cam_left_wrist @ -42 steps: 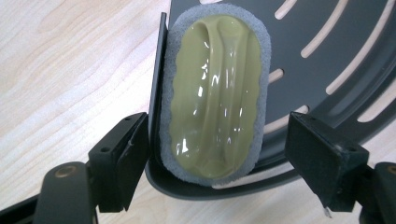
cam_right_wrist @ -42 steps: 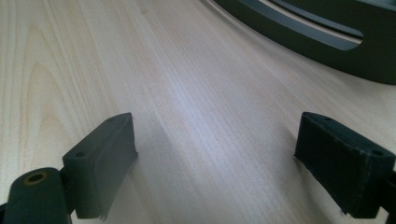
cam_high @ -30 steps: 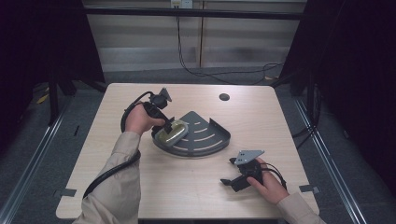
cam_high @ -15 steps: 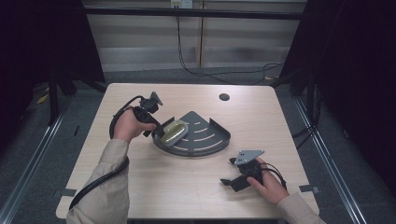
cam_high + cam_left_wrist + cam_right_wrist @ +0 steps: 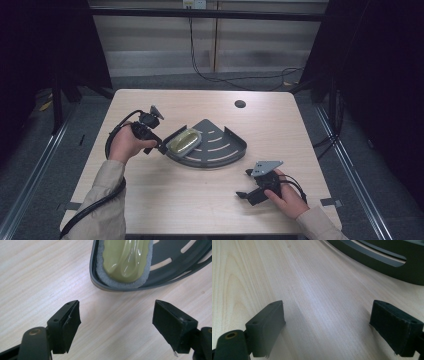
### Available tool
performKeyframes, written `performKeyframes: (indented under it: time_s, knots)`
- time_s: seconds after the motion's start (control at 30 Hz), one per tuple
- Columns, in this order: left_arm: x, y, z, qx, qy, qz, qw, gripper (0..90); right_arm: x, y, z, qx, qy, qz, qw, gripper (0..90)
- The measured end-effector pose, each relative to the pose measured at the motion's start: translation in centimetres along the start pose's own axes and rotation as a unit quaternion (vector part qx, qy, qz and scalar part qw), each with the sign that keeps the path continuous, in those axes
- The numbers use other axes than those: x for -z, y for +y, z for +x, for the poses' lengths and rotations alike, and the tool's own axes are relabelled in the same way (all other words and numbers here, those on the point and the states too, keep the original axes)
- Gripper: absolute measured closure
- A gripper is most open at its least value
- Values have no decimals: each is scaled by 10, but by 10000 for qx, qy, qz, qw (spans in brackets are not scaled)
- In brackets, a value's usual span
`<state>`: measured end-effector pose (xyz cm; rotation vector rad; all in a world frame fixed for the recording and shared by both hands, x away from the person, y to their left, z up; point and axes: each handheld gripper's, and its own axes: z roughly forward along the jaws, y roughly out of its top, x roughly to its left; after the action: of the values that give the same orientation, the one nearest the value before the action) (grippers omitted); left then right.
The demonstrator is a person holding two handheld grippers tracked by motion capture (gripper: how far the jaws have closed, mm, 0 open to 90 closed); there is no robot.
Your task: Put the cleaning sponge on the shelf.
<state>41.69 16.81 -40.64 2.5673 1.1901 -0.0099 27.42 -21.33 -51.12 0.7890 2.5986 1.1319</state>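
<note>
Pale wood table [image 5: 200, 200] carries dark grey slotted corner tray [image 5: 227, 145] near centre; no readable writing visible. Yellow-green sponge [image 5: 183, 141] lies in tray's left end. Left gripper [image 5: 161, 146] just beside tray, jaws spread, empty. Right gripper [image 5: 243, 186] near table's front-right corner, jaws apart, empty.

A pale wooden surface [image 5: 200, 200] with rounded corners stands on a grey floor [image 5: 45, 170]. Near its far right corner is a dark round hole [image 5: 240, 104]. Beyond the far edge a light panelled wall [image 5: 160, 45] carries black cables [image 5: 210, 75] trailing down to the floor. Dark curtains [image 5: 380, 75] hang at both sides.
</note>
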Motion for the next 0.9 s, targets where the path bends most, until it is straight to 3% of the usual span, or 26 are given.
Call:
performKeyframes:
  time_s: [0.9]
  knots:
    - [-17, -43, 3, -20, 10, -42, 10000, 221, 0, 0, 0, -6, 8, 13, 10000, 115]
